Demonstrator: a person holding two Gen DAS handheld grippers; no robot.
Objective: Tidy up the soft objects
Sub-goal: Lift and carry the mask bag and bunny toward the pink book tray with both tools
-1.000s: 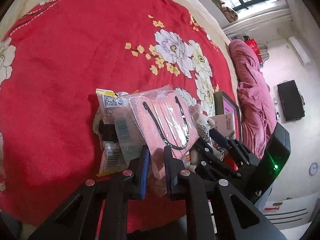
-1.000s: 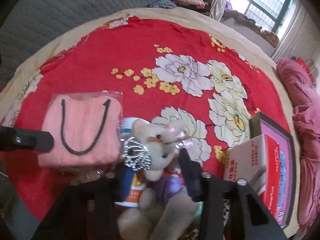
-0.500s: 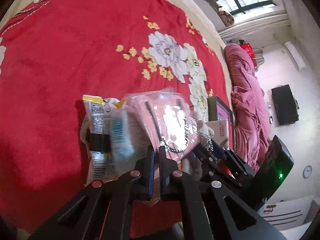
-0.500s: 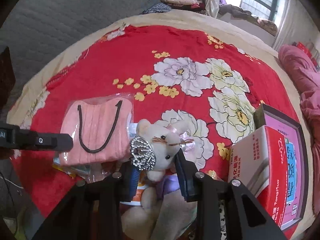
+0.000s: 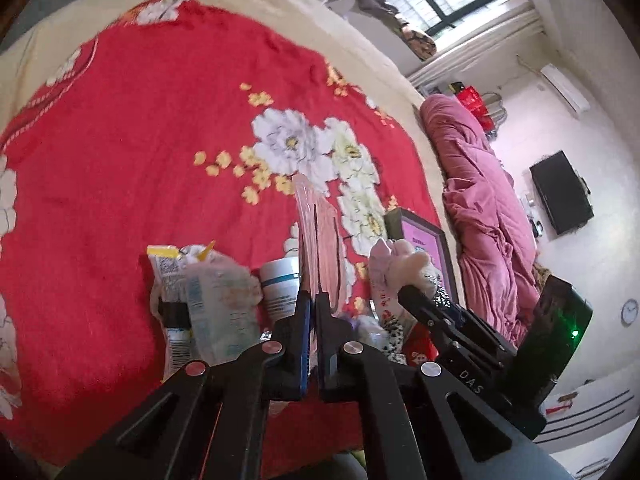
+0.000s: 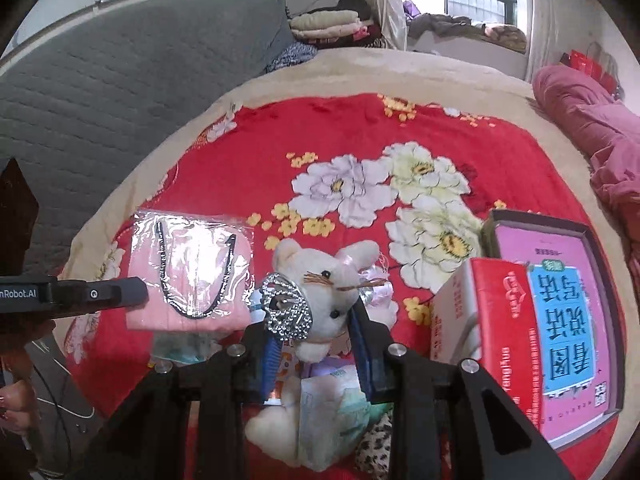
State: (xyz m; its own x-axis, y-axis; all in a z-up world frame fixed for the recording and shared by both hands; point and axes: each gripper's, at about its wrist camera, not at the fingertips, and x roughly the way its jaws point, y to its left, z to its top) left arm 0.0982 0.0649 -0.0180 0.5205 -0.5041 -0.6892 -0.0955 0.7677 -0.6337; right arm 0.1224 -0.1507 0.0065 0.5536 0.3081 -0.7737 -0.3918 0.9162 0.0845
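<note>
— Red floral bed, near edge: what's held?
— Left gripper [image 5: 313, 304] is clenched on the pink pouch [image 6: 192, 272], lifted edge-on. Right gripper [image 6: 316, 344] clasps the plush cat [image 6: 320, 292] above the clutter.
— Farther back?
— Red box [image 6: 500, 320] by the right edge.

On the red flowered blanket [image 6: 240, 168], the clear-wrapped pink packet [image 6: 192, 276] lies at nine o'clock of the white plush cat [image 6: 320, 292]; the red-and-white carton [image 6: 492, 316] stands at three, inside the open shallow box [image 6: 600, 248].
</note>
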